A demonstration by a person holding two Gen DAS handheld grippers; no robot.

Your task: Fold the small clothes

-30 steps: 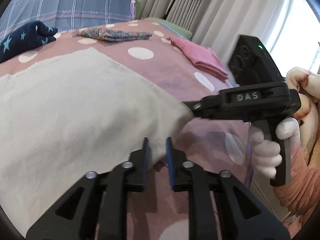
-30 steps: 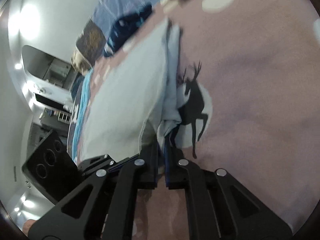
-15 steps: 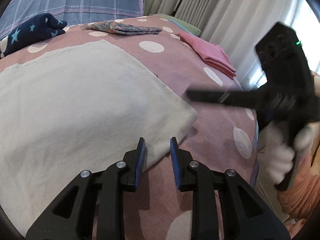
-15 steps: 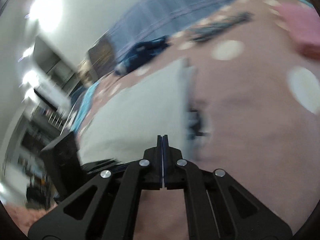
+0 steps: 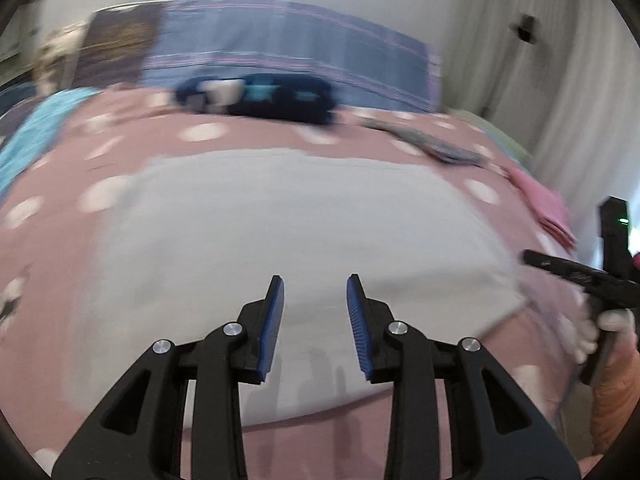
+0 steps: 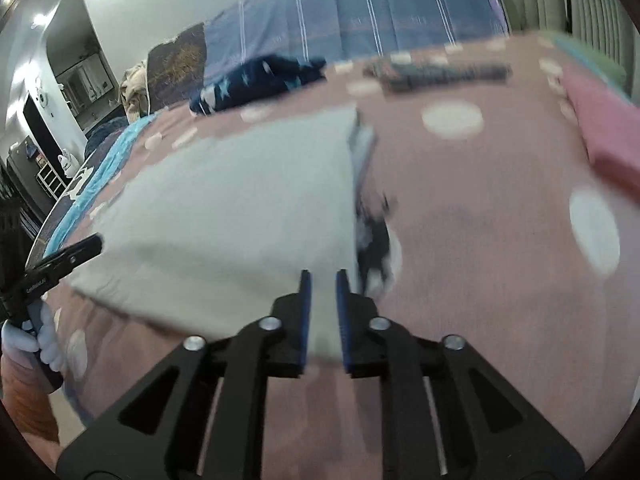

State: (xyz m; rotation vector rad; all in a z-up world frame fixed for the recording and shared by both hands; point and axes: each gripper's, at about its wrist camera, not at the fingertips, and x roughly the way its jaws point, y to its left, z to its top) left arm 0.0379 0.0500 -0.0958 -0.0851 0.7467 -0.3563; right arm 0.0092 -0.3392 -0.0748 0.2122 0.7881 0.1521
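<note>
A pale grey garment [image 5: 304,232] lies spread flat on the pink dotted bedspread [image 5: 320,452]. My left gripper [image 5: 315,278] hovers over its near edge, its jaws opening, with nothing between the blue pads. My right gripper [image 6: 323,273] is at the garment's [image 6: 240,208] near right corner; its jaws are opening to a narrow gap and nothing is pinched. A darker layer [image 6: 366,184] shows along the garment's right edge. Each gripper appears in the other's view, the right gripper [image 5: 560,268] at the right and the left gripper [image 6: 68,256] at the left, both held by gloved hands.
A navy star-print garment [image 6: 260,80] lies at the head of the bed by a blue plaid pillow [image 5: 300,52]. A patterned cloth [image 6: 440,72] and a folded pink cloth [image 6: 612,136] sit at the right. A turquoise blanket [image 5: 28,140] is at the left, and curtains [image 5: 540,80] hang behind.
The right gripper let go of the garment's corner, drew back and rolled upright. The left gripper swung left along the near edge and its jaws widened. The garment now lies flat.
</note>
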